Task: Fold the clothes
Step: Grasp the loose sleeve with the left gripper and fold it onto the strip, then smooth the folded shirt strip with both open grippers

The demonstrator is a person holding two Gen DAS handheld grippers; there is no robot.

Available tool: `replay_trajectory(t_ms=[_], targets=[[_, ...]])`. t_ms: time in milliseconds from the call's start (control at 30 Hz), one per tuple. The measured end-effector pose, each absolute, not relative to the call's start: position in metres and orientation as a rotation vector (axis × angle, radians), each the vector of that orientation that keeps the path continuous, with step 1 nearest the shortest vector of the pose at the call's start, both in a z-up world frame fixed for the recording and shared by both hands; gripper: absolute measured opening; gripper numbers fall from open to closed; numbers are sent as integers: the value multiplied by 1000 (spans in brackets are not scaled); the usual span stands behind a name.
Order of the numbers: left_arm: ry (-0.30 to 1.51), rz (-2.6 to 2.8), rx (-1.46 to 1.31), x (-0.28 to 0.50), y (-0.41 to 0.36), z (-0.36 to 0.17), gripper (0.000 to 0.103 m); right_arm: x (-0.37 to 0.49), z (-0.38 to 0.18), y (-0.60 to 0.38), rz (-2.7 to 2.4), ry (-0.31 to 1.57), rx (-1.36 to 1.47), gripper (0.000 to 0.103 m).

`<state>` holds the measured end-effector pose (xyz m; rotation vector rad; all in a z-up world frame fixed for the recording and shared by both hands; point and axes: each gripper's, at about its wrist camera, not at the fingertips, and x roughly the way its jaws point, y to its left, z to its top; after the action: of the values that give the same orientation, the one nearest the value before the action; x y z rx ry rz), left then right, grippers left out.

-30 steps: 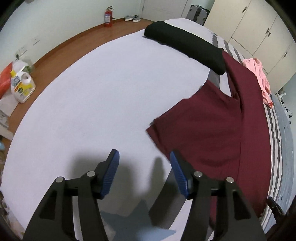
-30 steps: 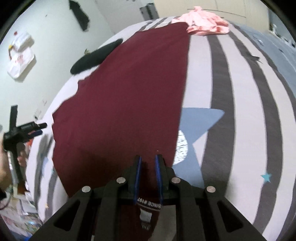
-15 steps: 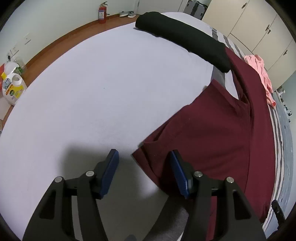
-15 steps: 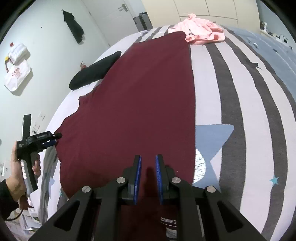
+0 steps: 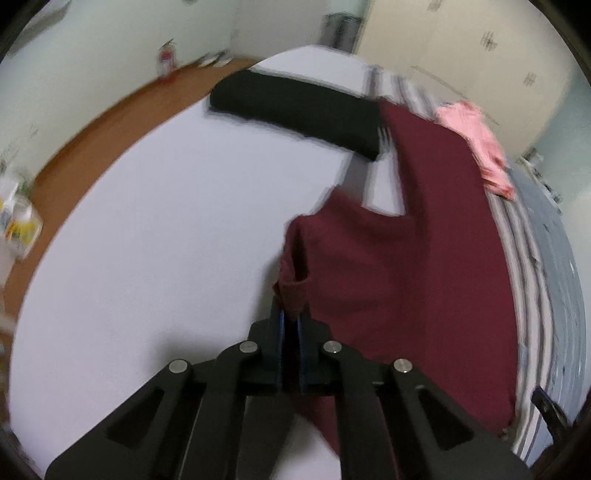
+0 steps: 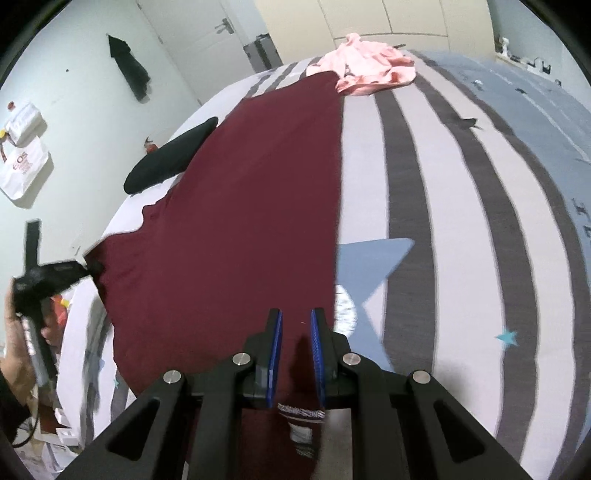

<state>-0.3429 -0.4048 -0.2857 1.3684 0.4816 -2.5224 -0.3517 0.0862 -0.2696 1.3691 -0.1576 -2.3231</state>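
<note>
Striped bed; left gripper just clenched on maroon shirt sleeve; right gripper pinching collar, partly hidden

I've got the fire extinguisher standing against the far wall on the wooden floor. Off to the left edge there's a detergent jug, blurred. Cream wardrobe doors run along the back, and a grey suitcase sits beside a white door. On the left wall I see a dark garment hanging on a hook, and lower down a white tote bag with red print.
</note>
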Motion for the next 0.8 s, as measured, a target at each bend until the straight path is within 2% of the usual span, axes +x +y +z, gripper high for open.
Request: replay_trajectory(t_ms=[200,267,367,433,567,800], targets=[[315,-2732,1425,-363,-287,-268,4,-344,-255,107,-2346,-161,1353,14],[289,-2770,1460,-331,-260,-266,4,-341,-250,113,-2351,-165,1347,14],[315,-2805,1527,-332,-211,-276,4,-339,-246,121,-2354,-170,1347,14],[251,-2789,1560,-338,-186,-294,5,-338,-245,126,-2354,-172,1350,14],[350,-2721,1639,-333,-177,-310,12,-339,-247,131,-2344,-165,1356,14],[530,-2746,1609,-291,-220,-281,25,-341,-252,131,-2327,-182,1361,14]])
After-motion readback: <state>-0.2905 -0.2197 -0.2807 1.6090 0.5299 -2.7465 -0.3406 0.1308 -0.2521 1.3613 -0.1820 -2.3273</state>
